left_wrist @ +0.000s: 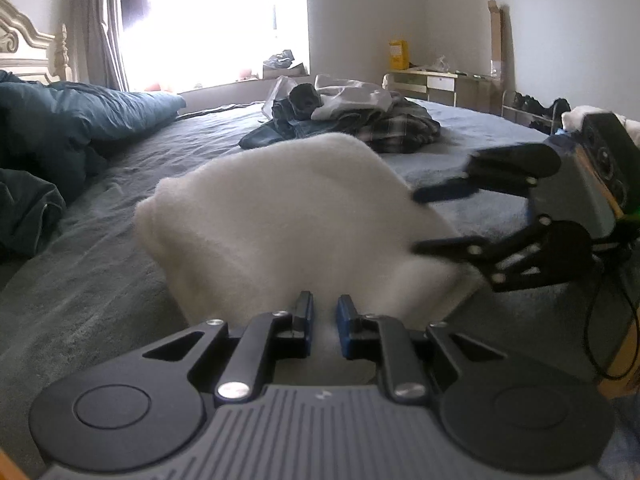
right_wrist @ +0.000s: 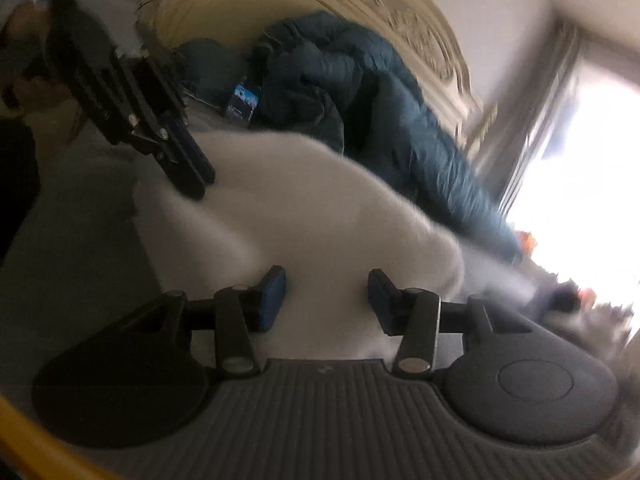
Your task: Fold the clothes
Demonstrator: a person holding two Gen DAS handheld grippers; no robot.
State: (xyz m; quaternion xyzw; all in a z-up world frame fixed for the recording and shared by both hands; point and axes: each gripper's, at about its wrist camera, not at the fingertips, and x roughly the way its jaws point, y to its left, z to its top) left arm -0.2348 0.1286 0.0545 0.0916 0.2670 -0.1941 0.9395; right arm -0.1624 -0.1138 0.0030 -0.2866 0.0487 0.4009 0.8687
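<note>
A white fleecy garment (left_wrist: 280, 216) lies bunched on the grey bed sheet (left_wrist: 88, 288); it also fills the middle of the right wrist view (right_wrist: 304, 216). My left gripper (left_wrist: 323, 312) is shut on the garment's near edge, with cloth pinched between its blue pads. In the right wrist view it (right_wrist: 200, 182) comes in from the upper left, closed on the cloth. My right gripper (right_wrist: 326, 296) is open, with white cloth lying between its spread fingers. In the left wrist view it (left_wrist: 418, 220) reaches in from the right, fingers apart at the garment's right edge.
A pile of unfolded clothes (left_wrist: 344, 120), plaid and denim, lies farther back on the bed. A dark teal duvet (left_wrist: 72, 128) is heaped at the left by the headboard (right_wrist: 400, 12). A desk (left_wrist: 432, 84) and shoe rack (left_wrist: 528, 108) stand by the far wall.
</note>
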